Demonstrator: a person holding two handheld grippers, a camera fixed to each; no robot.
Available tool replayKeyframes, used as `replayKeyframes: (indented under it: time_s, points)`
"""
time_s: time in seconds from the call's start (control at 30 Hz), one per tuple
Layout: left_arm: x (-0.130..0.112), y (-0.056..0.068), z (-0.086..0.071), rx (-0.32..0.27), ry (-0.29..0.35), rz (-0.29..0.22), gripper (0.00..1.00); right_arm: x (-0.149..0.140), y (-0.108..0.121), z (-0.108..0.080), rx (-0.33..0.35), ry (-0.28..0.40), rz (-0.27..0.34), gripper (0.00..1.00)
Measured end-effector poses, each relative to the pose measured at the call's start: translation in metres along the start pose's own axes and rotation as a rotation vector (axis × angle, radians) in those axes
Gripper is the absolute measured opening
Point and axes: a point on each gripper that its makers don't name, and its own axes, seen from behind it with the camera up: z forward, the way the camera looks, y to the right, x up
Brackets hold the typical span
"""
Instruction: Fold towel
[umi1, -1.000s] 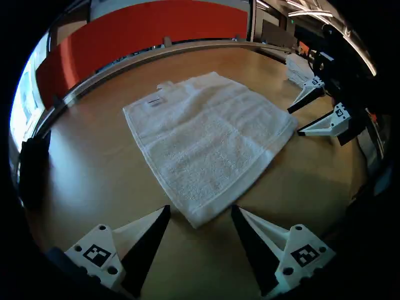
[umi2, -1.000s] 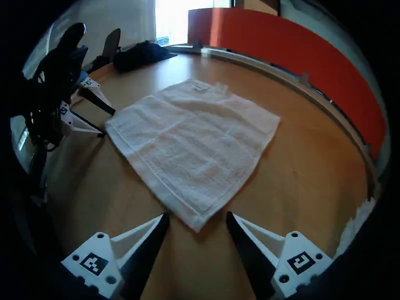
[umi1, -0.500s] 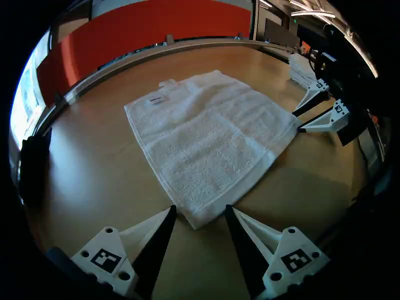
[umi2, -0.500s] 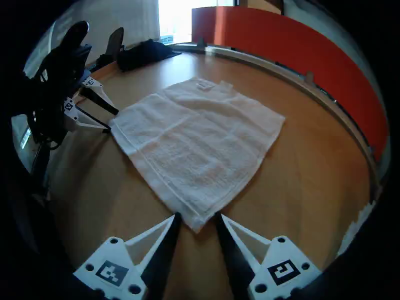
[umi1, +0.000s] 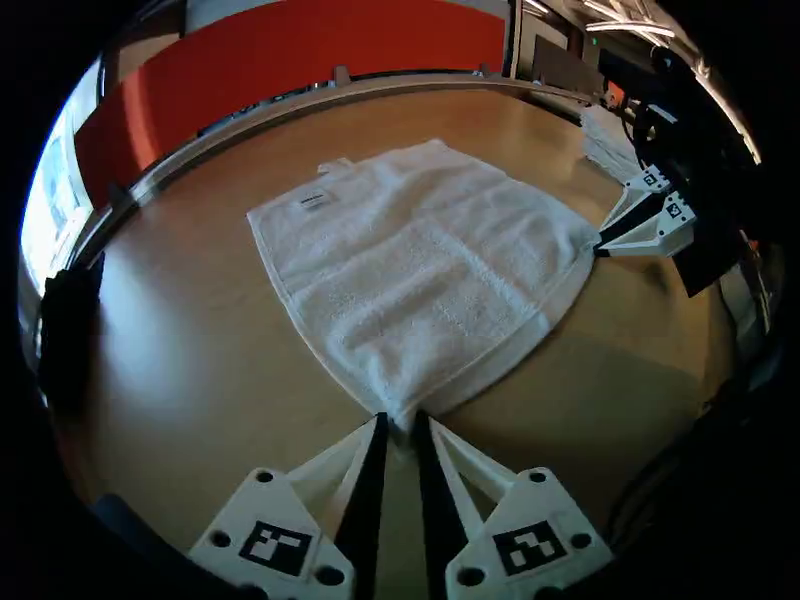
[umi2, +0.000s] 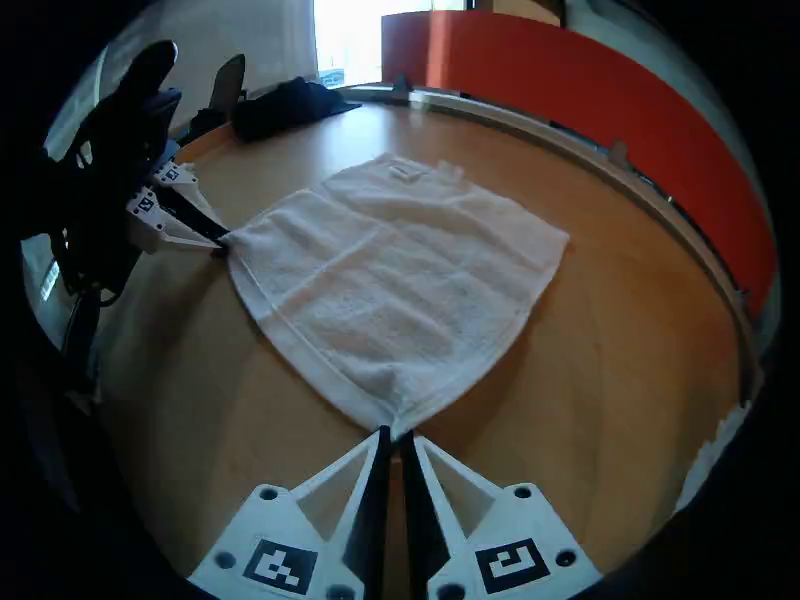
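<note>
Warm wooden table runs out to an orange partition along its far edge. Spread flat on the wood lies the white towel, with its small label near a far corner. My left gripper has its two fingers drawn almost together, pinching the towel's near corner, which puckers between the tips. In the right gripper view, my right gripper is nipped just as tight on the corner nearest it, and the left gripper meets the towel's left corner. A dark bundle sits far off on the table.
</note>
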Motion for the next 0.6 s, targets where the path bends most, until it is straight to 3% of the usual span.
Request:
replayKeyframes:
  time_s: [0.3, 0.6]
  points:
    - [0.007, -0.002, -0.004, 0.008, 0.003, -0.024, 0.12, 0.009, -0.004, -0.007, 0.000, 0.026, 0.015, 0.07]
    - [0.024, -0.002, -0.029, -0.003, 0.026, -0.052, 0.11, 0.032, -0.004, -0.032, -0.010, 0.077, 0.034, 0.07]
